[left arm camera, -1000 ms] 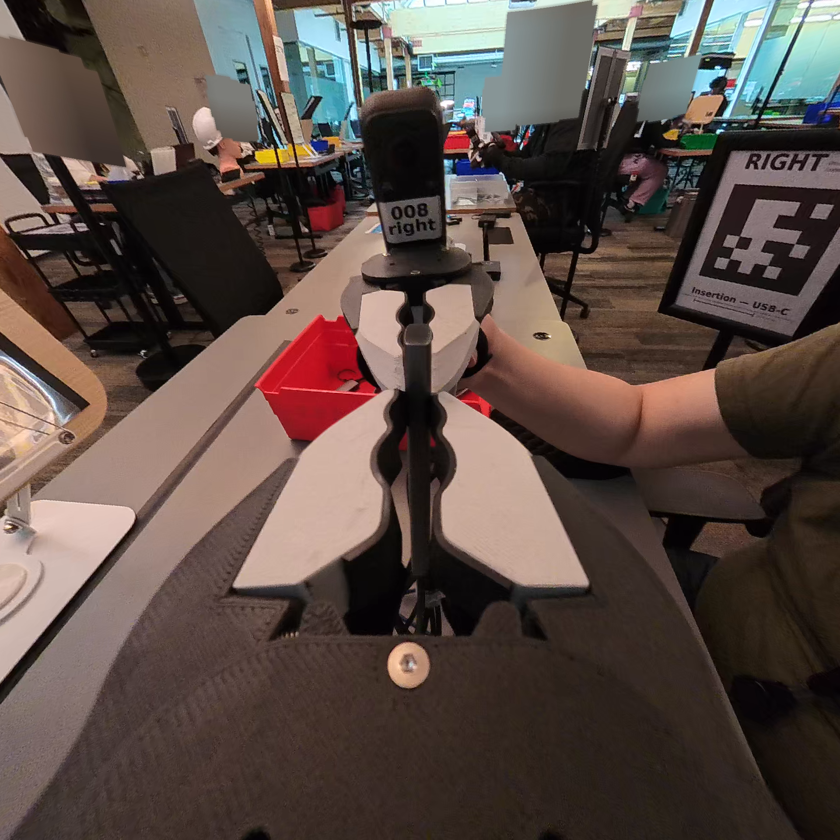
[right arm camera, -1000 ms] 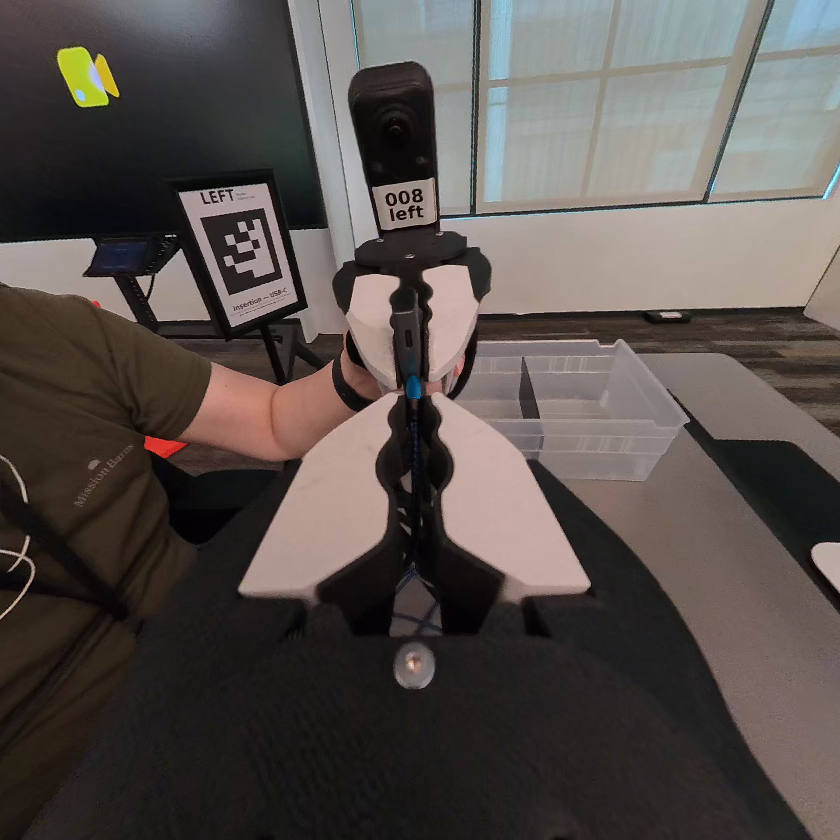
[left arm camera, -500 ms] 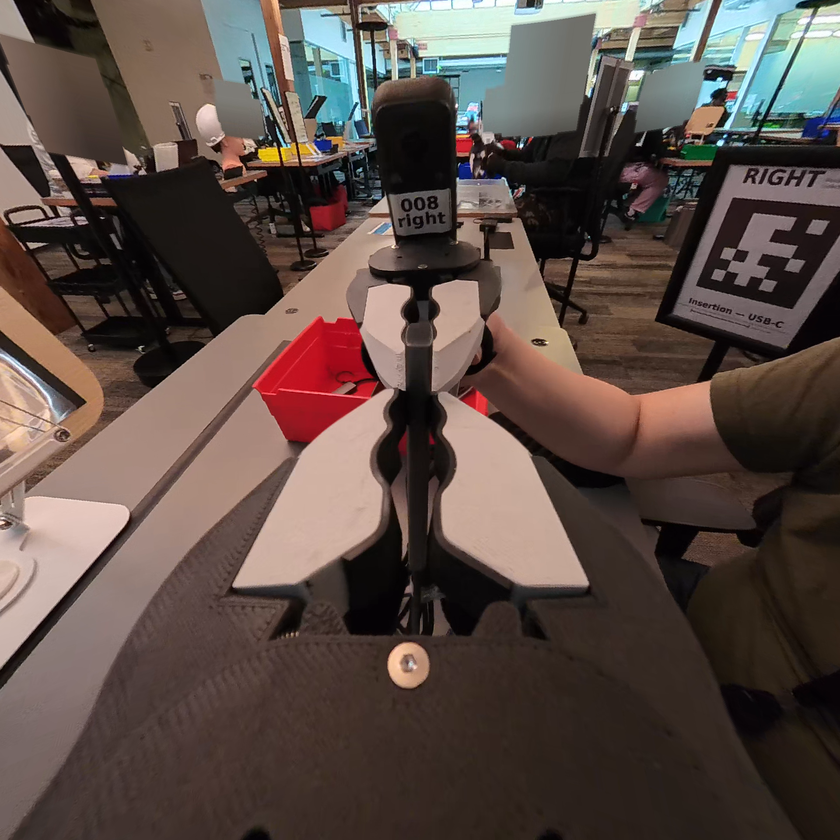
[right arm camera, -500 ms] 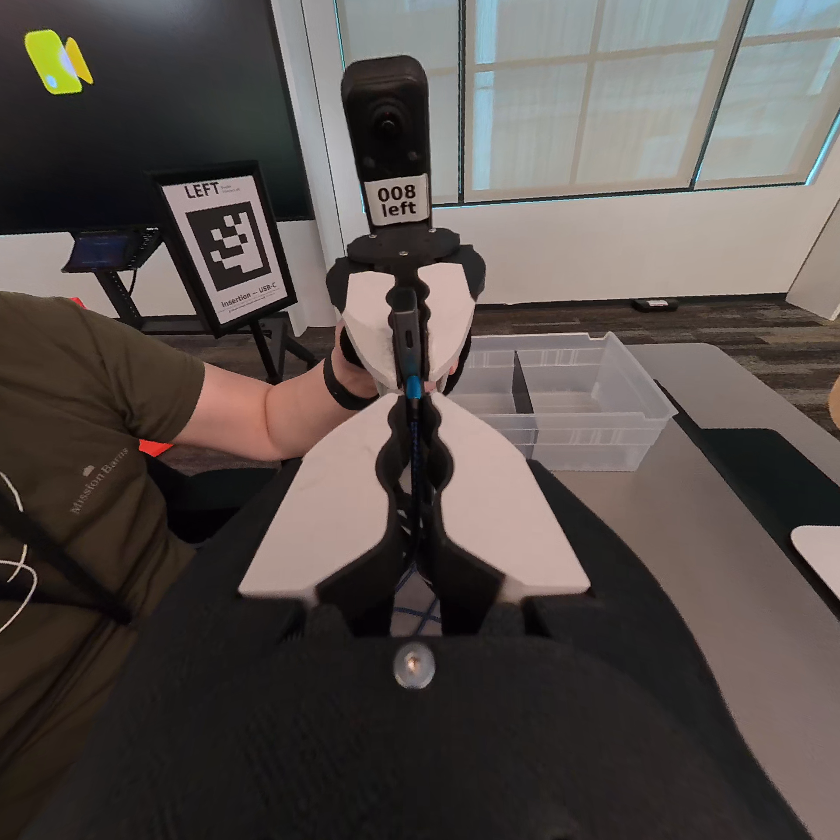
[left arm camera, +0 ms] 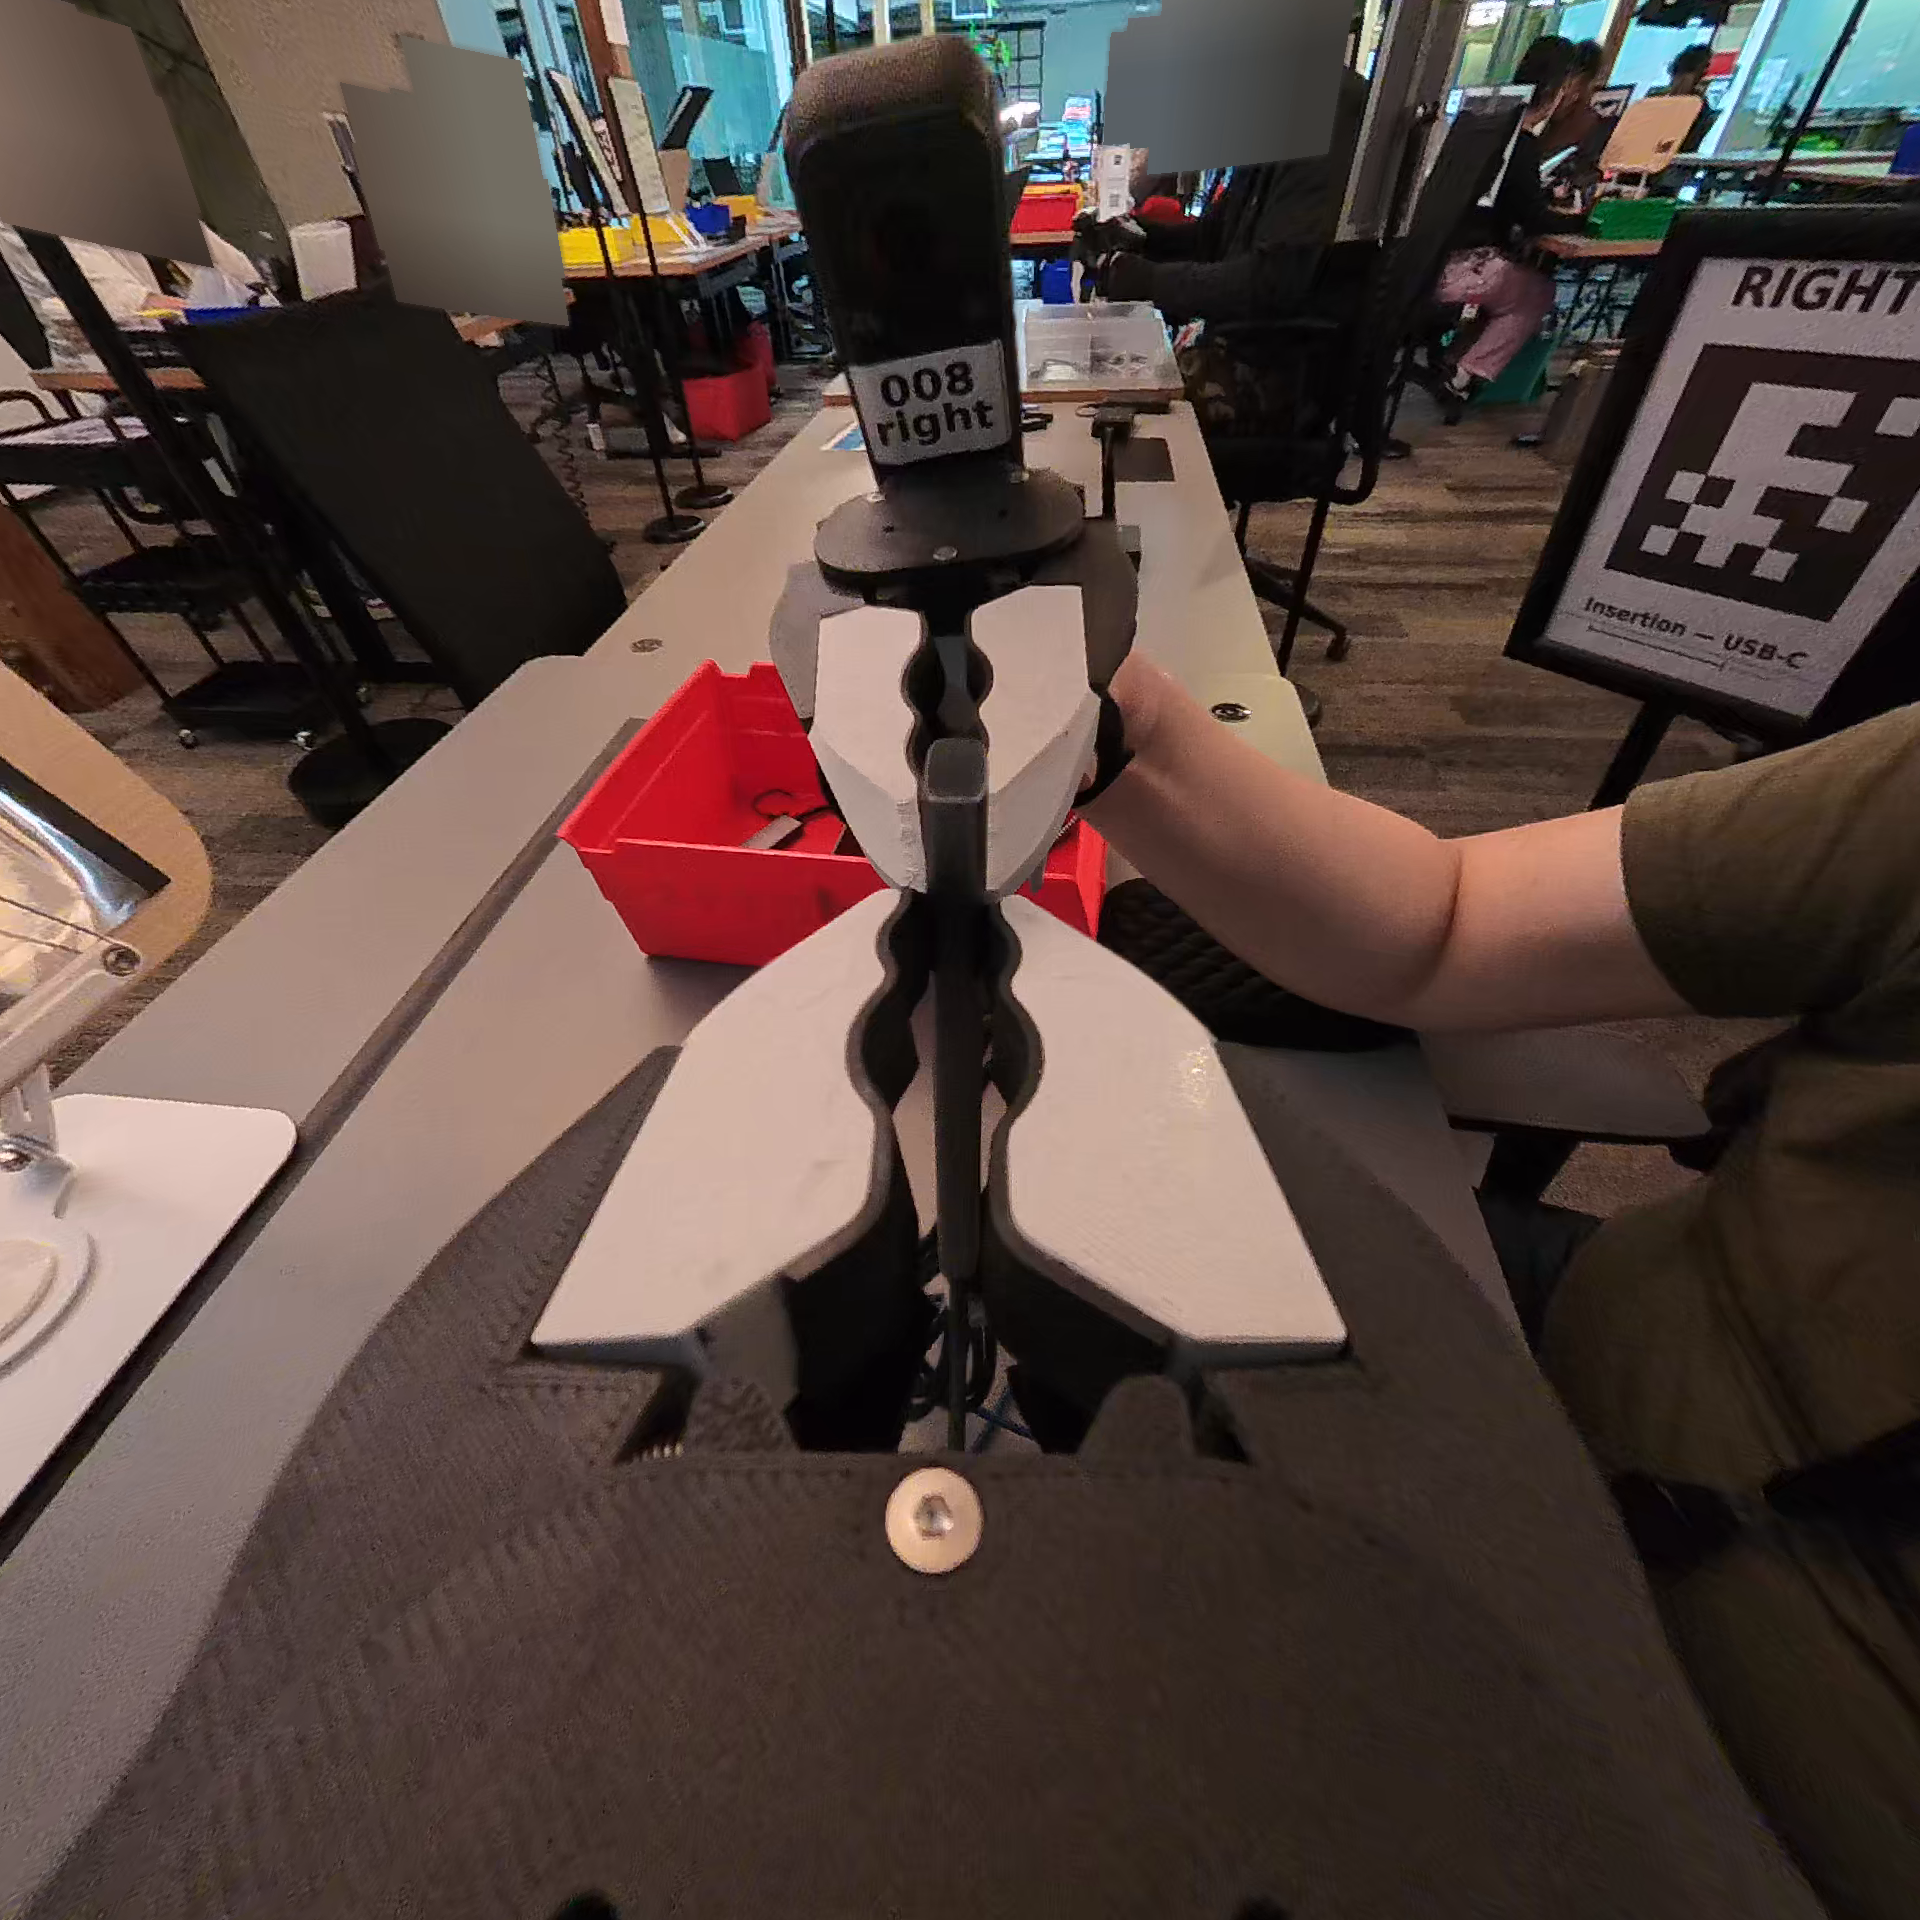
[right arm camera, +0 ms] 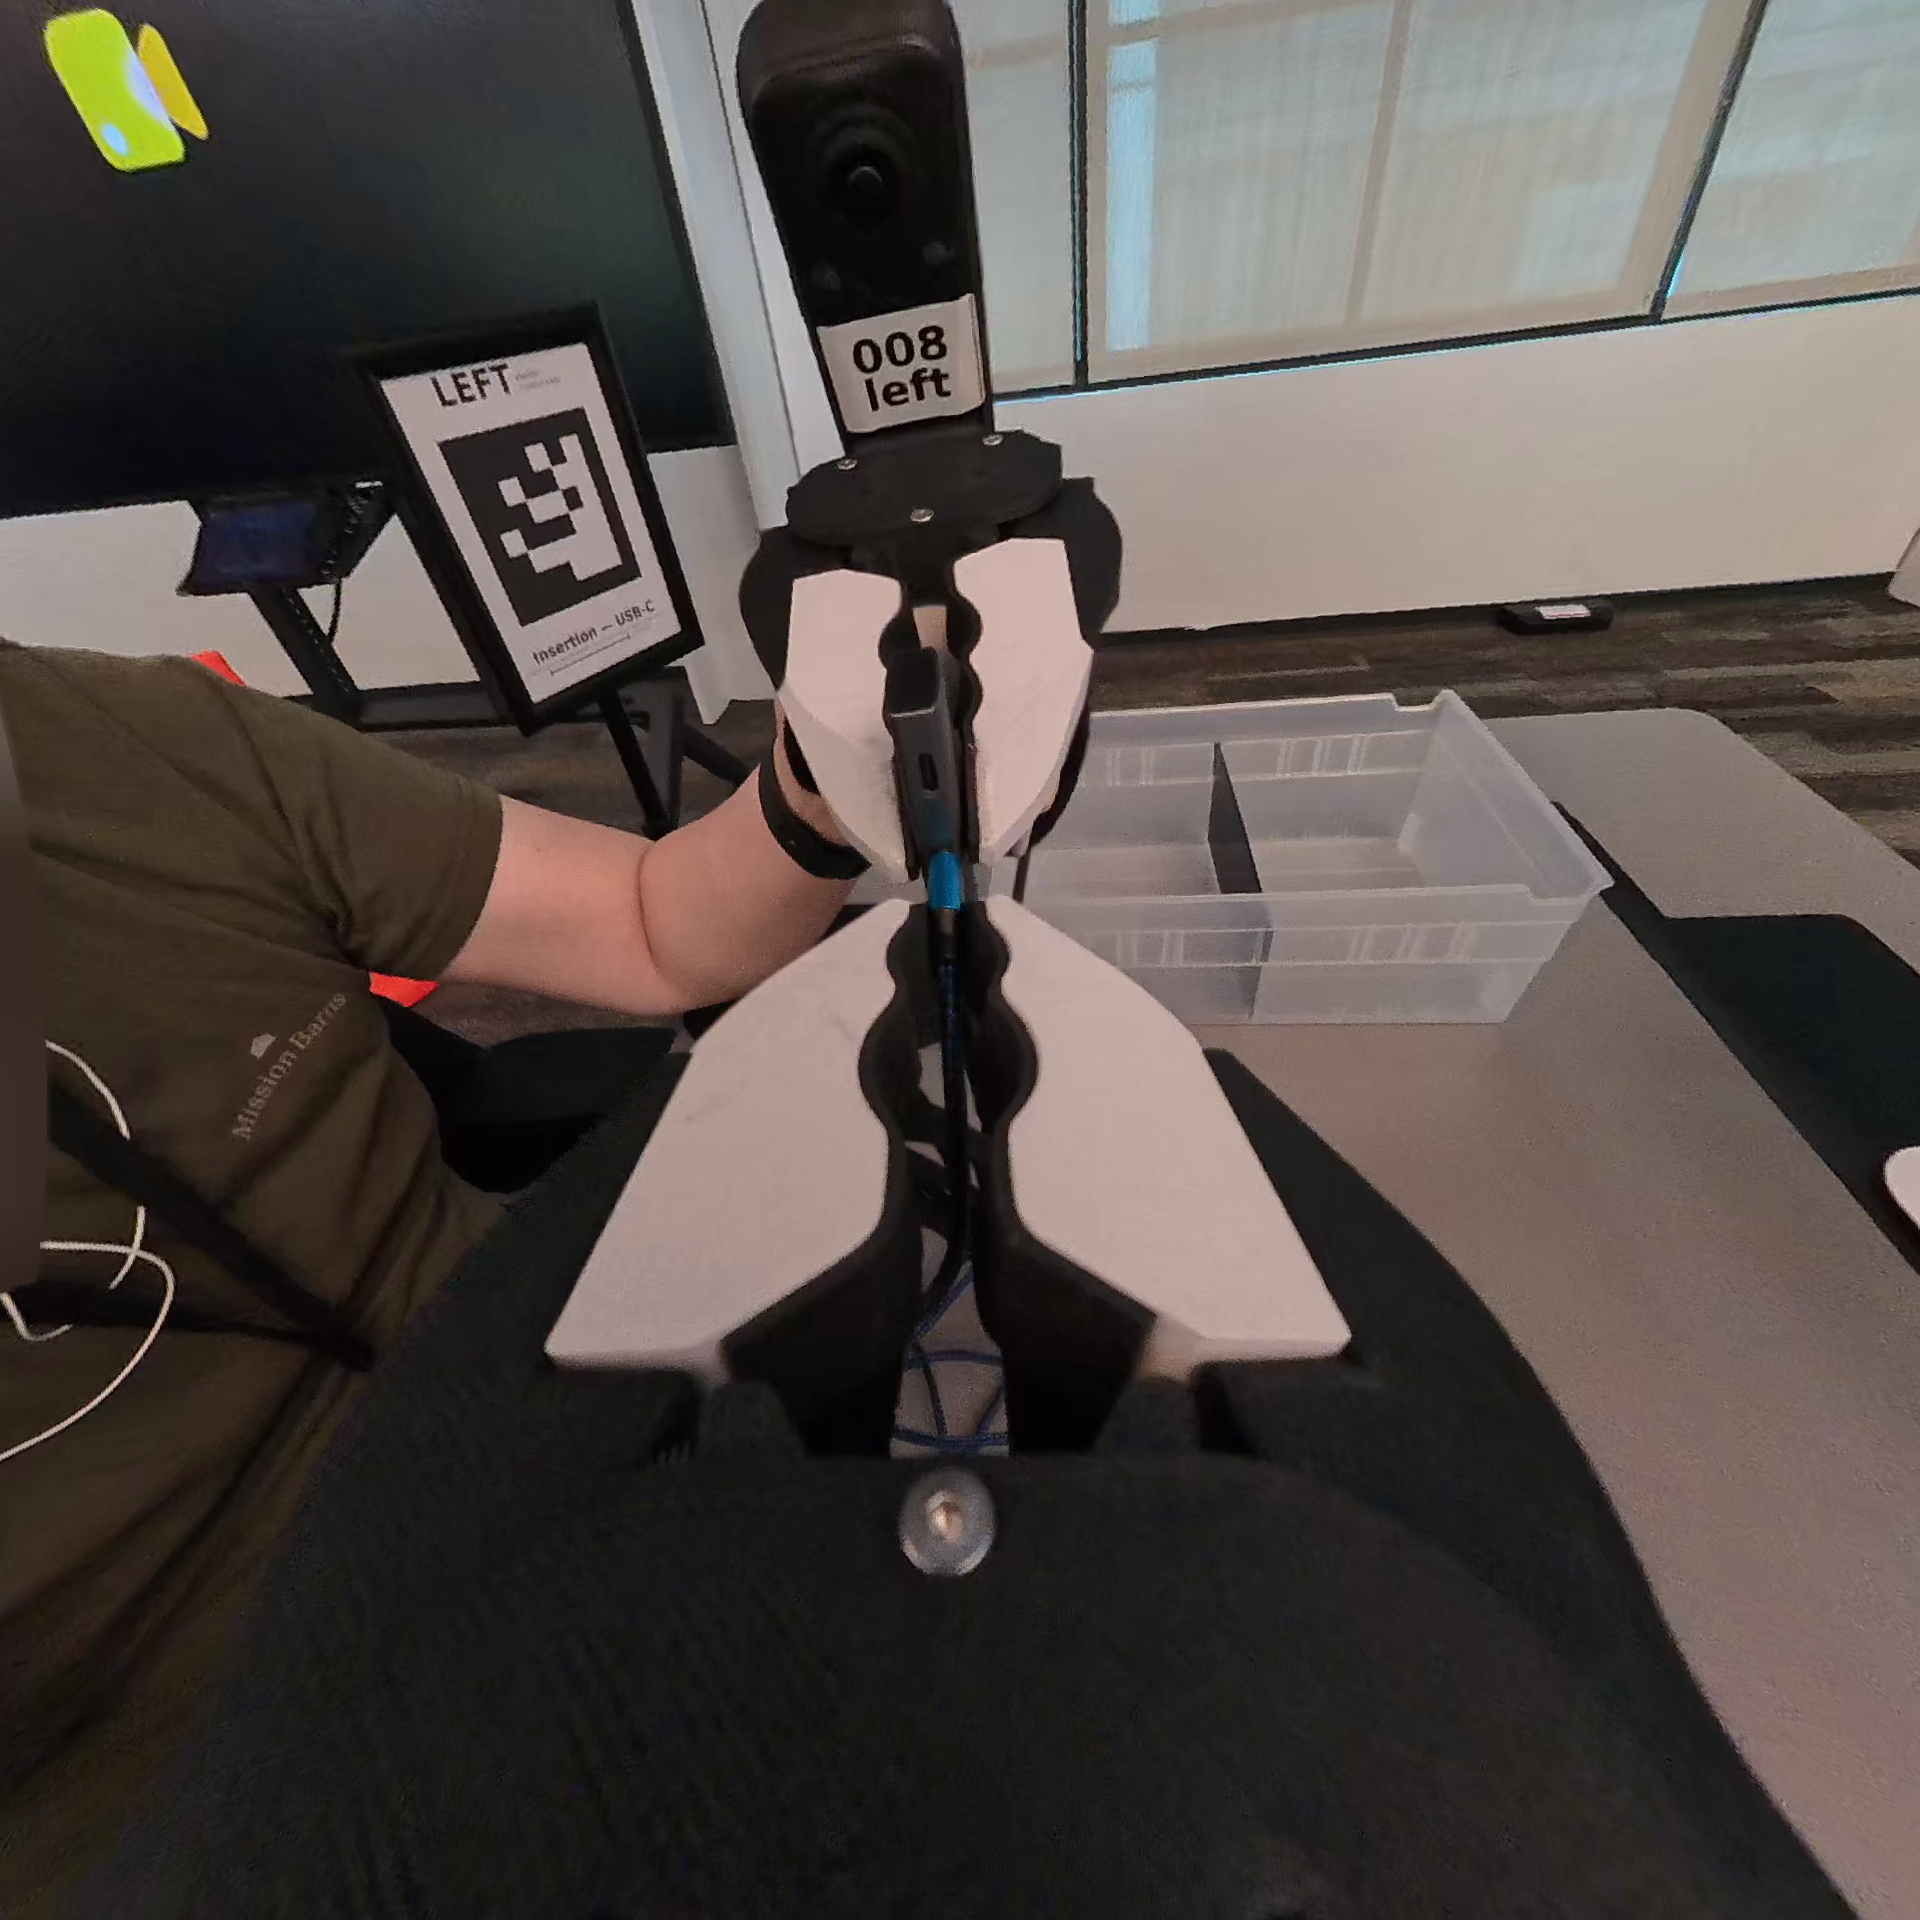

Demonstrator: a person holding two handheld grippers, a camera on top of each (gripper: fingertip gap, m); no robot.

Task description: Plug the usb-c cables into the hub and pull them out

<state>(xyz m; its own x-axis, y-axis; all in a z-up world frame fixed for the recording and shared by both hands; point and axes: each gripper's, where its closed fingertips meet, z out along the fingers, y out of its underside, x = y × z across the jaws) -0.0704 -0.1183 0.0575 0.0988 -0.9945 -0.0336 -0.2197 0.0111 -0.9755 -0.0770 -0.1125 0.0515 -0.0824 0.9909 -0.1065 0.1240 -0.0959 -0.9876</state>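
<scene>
My left tongs (right arm camera: 928, 769) clamp the grey hub (right arm camera: 923, 748), held in the air between both rigs. The blue plug (right arm camera: 948, 881) sits in its near end — my right tongs (right arm camera: 948, 935) are closed on its cable (right arm camera: 951, 1018). Behind stand a clear bin (right arm camera: 1351, 894) and a red bin (left arm camera: 717, 831) on the worktop (right arm camera: 1558, 1195).

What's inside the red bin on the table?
In the red bin, a small dark flat piece with a thin black cable shows; the right gripper hides its right part.
</scene>
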